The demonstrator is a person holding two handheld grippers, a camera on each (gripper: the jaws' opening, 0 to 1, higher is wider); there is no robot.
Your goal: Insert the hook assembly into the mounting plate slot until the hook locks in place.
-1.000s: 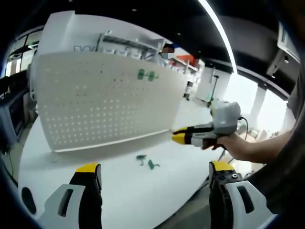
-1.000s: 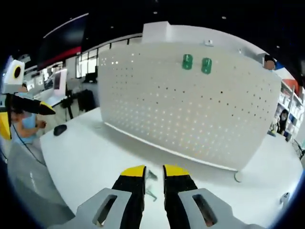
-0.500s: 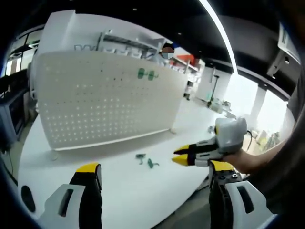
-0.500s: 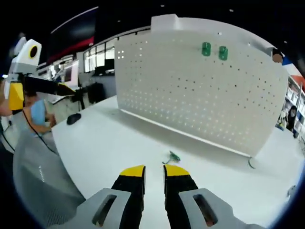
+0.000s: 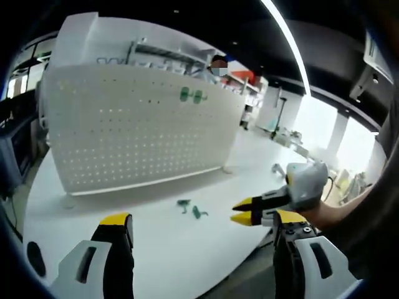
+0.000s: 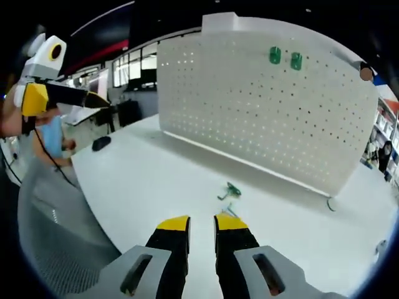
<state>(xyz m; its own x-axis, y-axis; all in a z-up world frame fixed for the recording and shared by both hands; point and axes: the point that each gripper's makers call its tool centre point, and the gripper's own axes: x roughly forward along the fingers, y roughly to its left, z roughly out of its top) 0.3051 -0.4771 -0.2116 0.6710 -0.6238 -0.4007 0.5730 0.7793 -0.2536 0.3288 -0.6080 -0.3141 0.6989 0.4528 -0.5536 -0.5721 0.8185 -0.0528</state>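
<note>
A white pegboard mounting plate (image 5: 137,124) (image 6: 249,112) stands upright on the white table (image 5: 162,249). Two green pieces (image 5: 192,96) (image 6: 285,58) hang near its top. Two loose green hooks (image 5: 191,208) lie on the table in front of it, seen as one small green cluster (image 6: 229,192) in the right gripper view. My left gripper (image 5: 202,219) is wide open, above the table's near edge with nothing between its jaws. My right gripper (image 6: 201,224) is shut and empty, short of the hooks. It enters the left gripper view as the right gripper (image 5: 242,211), right of the hooks.
A dark mouse (image 6: 100,143) lies at the table's far left. A grey mesh chair back (image 6: 56,230) stands by the near edge. The left gripper (image 6: 93,99) is held high at the left. A person in blue (image 6: 53,137) sits behind it. Shelving rises behind the board.
My right gripper has drawn back from the board and sunk toward the table's near edge, so the loose hooks now lie ahead of its jaws. The left gripper has hardly moved.
</note>
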